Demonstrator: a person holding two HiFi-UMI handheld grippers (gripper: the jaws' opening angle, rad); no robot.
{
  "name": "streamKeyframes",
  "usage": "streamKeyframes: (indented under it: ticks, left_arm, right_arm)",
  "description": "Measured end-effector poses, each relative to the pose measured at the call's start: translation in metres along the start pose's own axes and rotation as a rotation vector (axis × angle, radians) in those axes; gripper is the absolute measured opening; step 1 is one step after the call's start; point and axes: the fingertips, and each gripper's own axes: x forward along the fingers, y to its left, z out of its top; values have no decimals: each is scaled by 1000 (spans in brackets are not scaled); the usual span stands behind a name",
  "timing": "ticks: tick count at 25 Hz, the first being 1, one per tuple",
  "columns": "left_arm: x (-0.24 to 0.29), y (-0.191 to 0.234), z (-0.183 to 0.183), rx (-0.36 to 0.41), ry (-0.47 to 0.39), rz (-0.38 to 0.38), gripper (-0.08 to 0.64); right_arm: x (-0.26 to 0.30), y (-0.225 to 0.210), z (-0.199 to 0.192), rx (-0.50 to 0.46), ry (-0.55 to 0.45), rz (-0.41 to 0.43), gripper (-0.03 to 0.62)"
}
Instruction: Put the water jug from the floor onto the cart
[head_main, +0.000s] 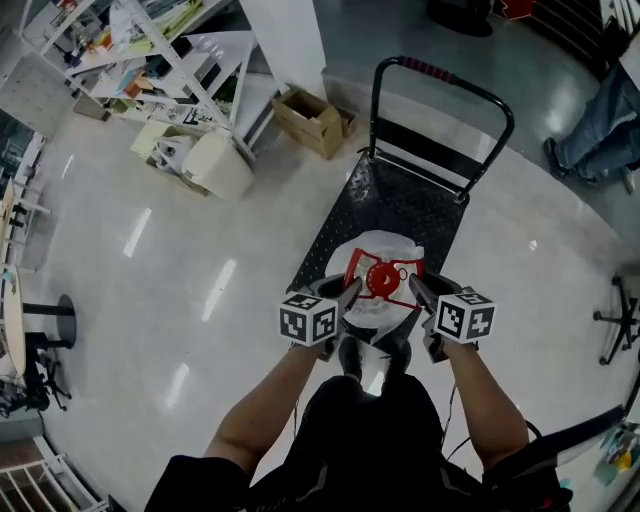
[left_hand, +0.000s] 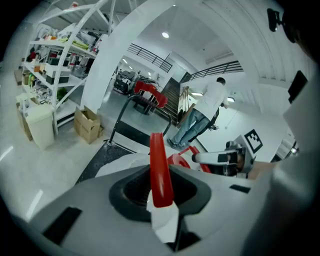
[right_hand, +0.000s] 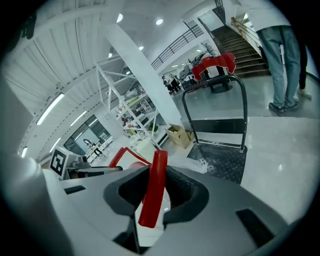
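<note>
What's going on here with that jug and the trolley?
A person holds a claw in each hand. The left claw and right claw each clamp the red handle of a water jug, holding it over the near end of a cart. Whether it rests on the deck yet, I can't tell.

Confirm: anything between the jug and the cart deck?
Nothing visible. The left tool and right tool grip the water jug by its red handle at the near end of the cart. Its deck beyond is bare up to the push handle. The cardboard box sits on the floor, off the deck.
</note>
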Motion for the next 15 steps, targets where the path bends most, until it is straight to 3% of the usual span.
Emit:
streamKeyframes:
  ticks: [9, 15]
  left_arm:
    - [54, 69, -37, -110, 63, 97, 72]
    - [83, 94, -67, -150, 108, 103, 72]
  right_arm:
    - [81, -44, -25, -21, 84, 38, 98]
    - [113, -71, -50, 13, 122, 21, 98]
